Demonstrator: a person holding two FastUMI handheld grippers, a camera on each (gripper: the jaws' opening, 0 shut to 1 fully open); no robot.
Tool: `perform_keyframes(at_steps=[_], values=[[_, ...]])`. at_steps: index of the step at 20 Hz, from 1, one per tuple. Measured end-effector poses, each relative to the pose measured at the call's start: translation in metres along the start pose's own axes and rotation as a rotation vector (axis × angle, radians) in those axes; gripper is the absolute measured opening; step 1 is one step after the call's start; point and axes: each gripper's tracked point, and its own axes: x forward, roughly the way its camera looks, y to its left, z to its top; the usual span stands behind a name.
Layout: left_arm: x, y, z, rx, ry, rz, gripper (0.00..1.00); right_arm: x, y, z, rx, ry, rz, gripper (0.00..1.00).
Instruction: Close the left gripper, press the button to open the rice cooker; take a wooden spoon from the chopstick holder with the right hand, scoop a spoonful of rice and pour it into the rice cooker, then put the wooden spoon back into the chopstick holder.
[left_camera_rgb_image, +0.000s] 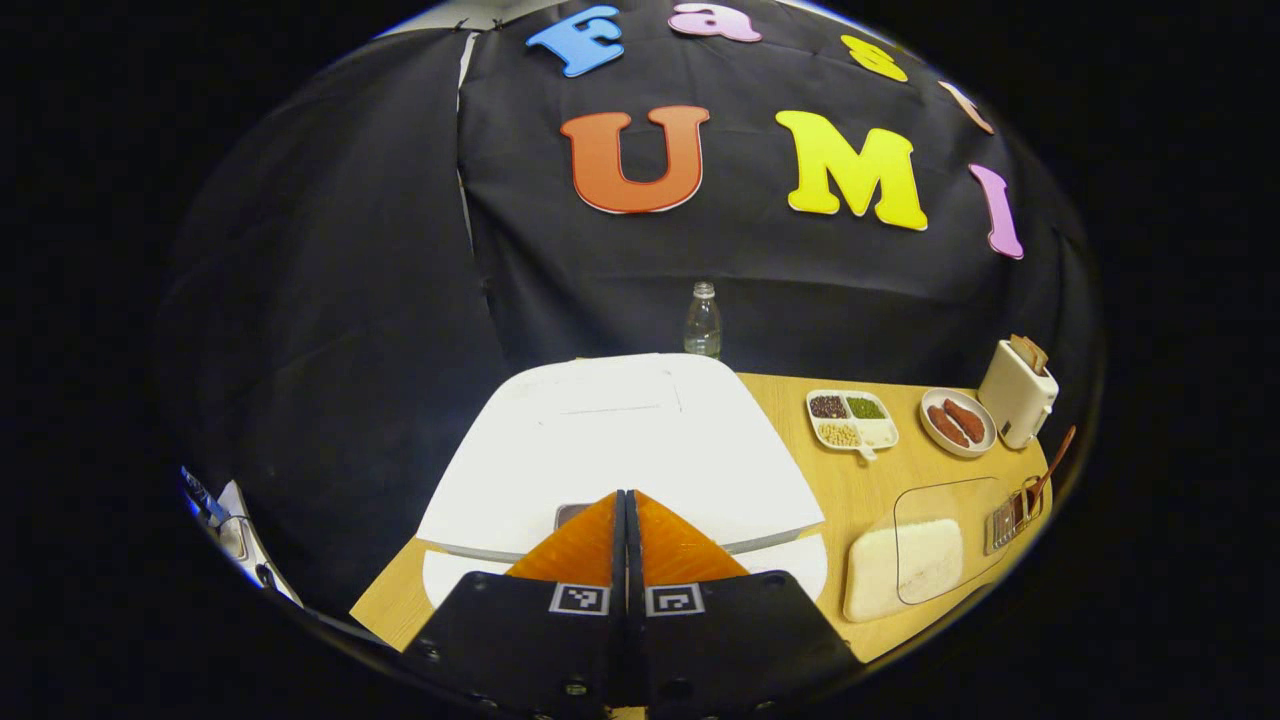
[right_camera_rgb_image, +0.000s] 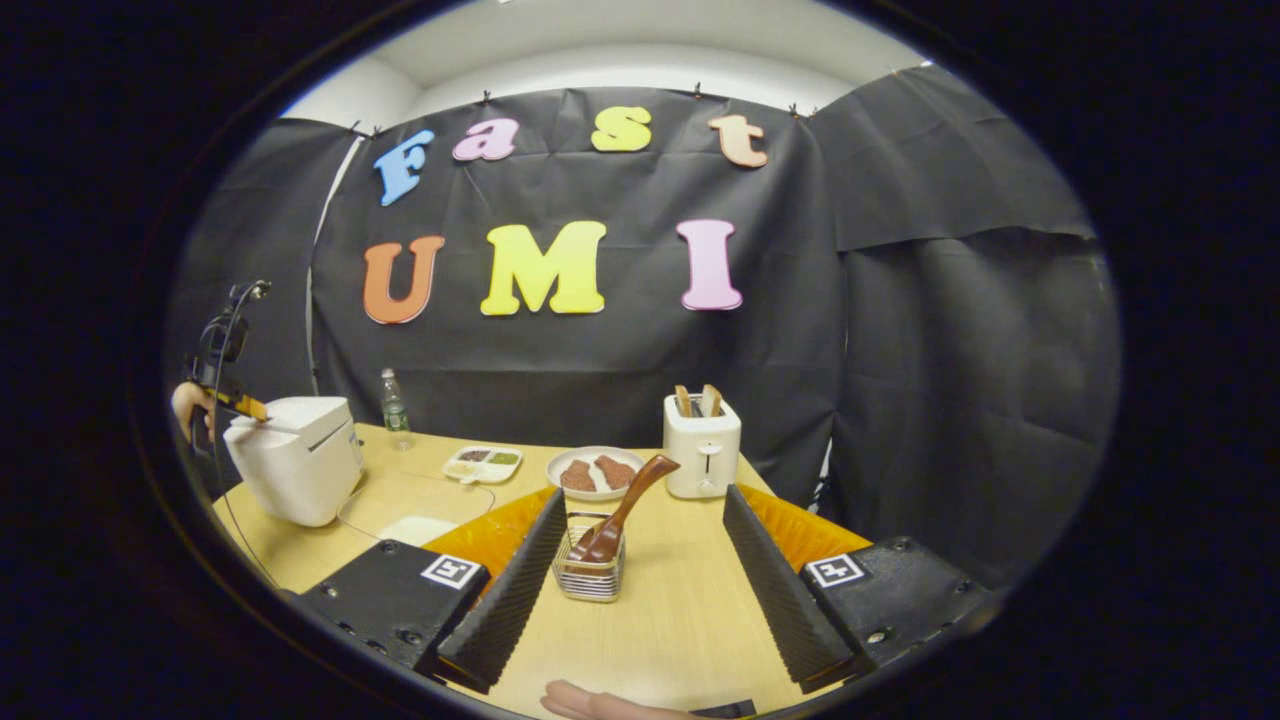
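At far left my left gripper (left_camera_rgb_image: 625, 500) has its fingers pressed fully together, holding nothing, tips at the front edge of the rice cooker (left_camera_rgb_image: 620, 450), whose lid is down. Right of it, my right gripper (right_camera_rgb_image: 640, 560) is spread wide and empty, the chopstick holder (right_camera_rgb_image: 589, 572) with the wooden spoon (right_camera_rgb_image: 625, 508) between its fingers.
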Motion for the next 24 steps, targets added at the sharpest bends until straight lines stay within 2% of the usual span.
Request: perform_keyframes(at_steps=[5, 7, 9, 14, 18, 19, 20, 21, 23, 24], values=[[-0.027, 0.005, 0.049, -0.048, -0.136, 0.011, 0.00, -0.002, -0.004, -0.002, 0.011, 0.000, -0.016, 1.00], [-0.040, -0.001, 0.050, -0.075, -0.126, -0.021, 0.00, -0.002, -0.004, -0.006, 0.025, 0.018, -0.016, 1.00], [-0.052, 0.002, 0.050, -0.068, -0.147, -0.017, 0.00, -0.002, -0.004, -0.007, 0.039, 0.026, -0.016, 1.00], [-0.101, 0.003, 0.049, -0.040, -0.246, -0.021, 0.00, 0.002, -0.009, -0.016, 0.057, 0.046, -0.024, 1.00], [-0.147, -0.008, 0.040, -0.037, -0.304, -0.076, 0.01, 0.011, -0.008, -0.023, 0.078, 0.054, -0.015, 1.00], [-0.154, -0.010, 0.038, -0.022, -0.322, -0.071, 0.06, 0.013, -0.006, -0.026, 0.084, 0.055, -0.010, 1.00], [-0.165, -0.017, 0.035, -0.003, -0.336, -0.090, 0.43, 0.017, -0.004, -0.026, 0.090, 0.051, -0.001, 1.00], [-0.173, -0.024, 0.029, 0.013, -0.351, -0.109, 0.36, 0.021, -0.002, -0.027, 0.097, 0.050, 0.005, 1.00], [-0.188, -0.026, 0.026, 0.022, -0.396, -0.095, 0.97, 0.031, 0.001, -0.031, 0.113, 0.048, 0.015, 1.00], [-0.193, -0.026, 0.021, 0.024, -0.402, -0.081, 0.94, 0.037, 0.002, -0.033, 0.121, 0.052, 0.018, 1.00]])
